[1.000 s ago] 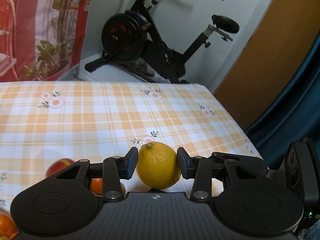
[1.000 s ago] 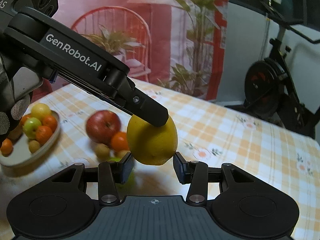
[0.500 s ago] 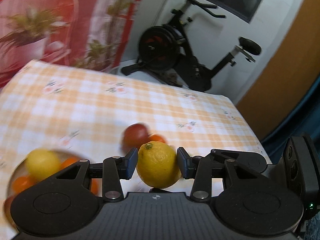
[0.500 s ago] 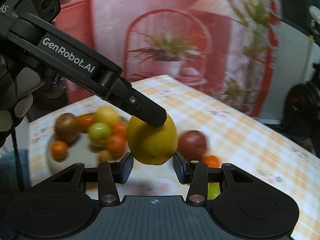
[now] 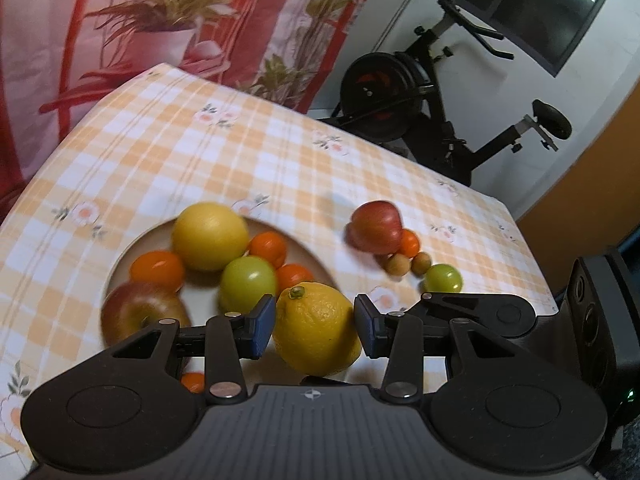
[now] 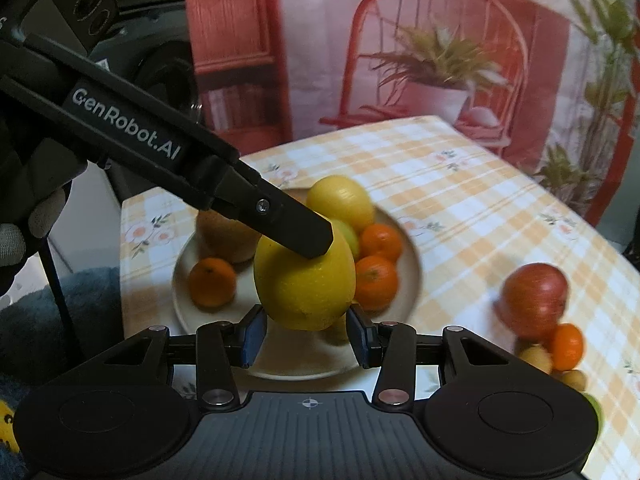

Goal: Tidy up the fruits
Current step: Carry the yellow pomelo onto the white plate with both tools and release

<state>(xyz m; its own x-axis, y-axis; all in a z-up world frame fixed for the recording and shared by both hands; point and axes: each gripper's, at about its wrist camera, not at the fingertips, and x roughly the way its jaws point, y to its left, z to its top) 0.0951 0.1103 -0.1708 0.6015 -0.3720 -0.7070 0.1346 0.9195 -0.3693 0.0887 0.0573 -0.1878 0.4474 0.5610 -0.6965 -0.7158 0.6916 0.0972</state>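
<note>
A yellow lemon hangs over the near rim of a beige plate of fruit. My left gripper is shut on it, blue pads pressed to its two sides. In the right wrist view the same lemon also sits between the pads of my right gripper, which is shut on its lower part, while a left gripper finger lies across its top. The plate holds a yellow fruit, a green one, an apple and several oranges.
To the right of the plate on the checked tablecloth lie a red apple, an orange, two small brown fruits and a green fruit. An exercise bike stands beyond the table's far edge. A gloved hand holds the left gripper.
Both grippers have carried the lemon sideways across the table, from beside the loose fruit to over the plate. Both grips on the lemon are unchanged.
</note>
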